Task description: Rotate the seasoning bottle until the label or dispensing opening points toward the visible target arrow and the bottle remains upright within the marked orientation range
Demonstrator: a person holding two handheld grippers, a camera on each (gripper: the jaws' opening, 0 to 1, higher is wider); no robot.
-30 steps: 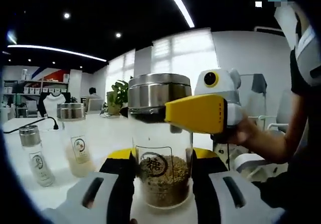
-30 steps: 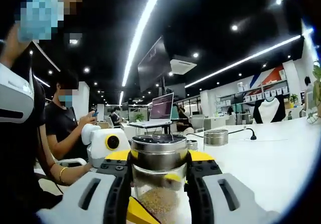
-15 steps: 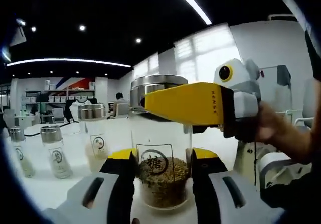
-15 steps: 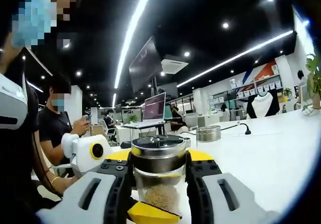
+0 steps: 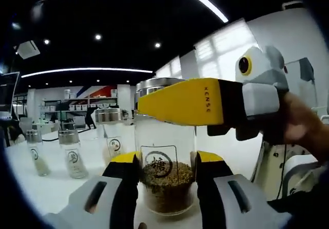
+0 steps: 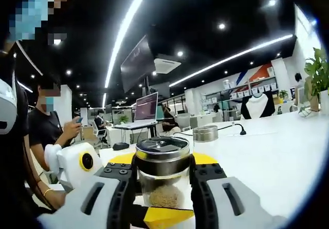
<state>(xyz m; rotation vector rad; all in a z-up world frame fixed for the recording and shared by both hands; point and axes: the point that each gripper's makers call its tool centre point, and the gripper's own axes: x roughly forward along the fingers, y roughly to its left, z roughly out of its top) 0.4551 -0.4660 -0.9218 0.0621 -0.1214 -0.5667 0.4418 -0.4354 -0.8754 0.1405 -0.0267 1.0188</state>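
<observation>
Seasoning bottle [image 5: 165, 175]: upright on the white table [image 5: 56, 193], glass, brown granules, round label facing the left gripper view.

Left gripper [image 5: 165, 188]: clenched on the bottle's lower body.

Right gripper [image 6: 163, 180]: clamped on the steel lid [image 6: 162, 152]; seen from the left as a yellow jaw crossing the cap.

Change: over the last second the background has swung sideways, more small bottles [image 5: 72, 152] entering, while the label stays centred. Judged mid-rotation, bottle kept vertical; no target arrow discernible.

Beyond: office desks, seated people.
</observation>
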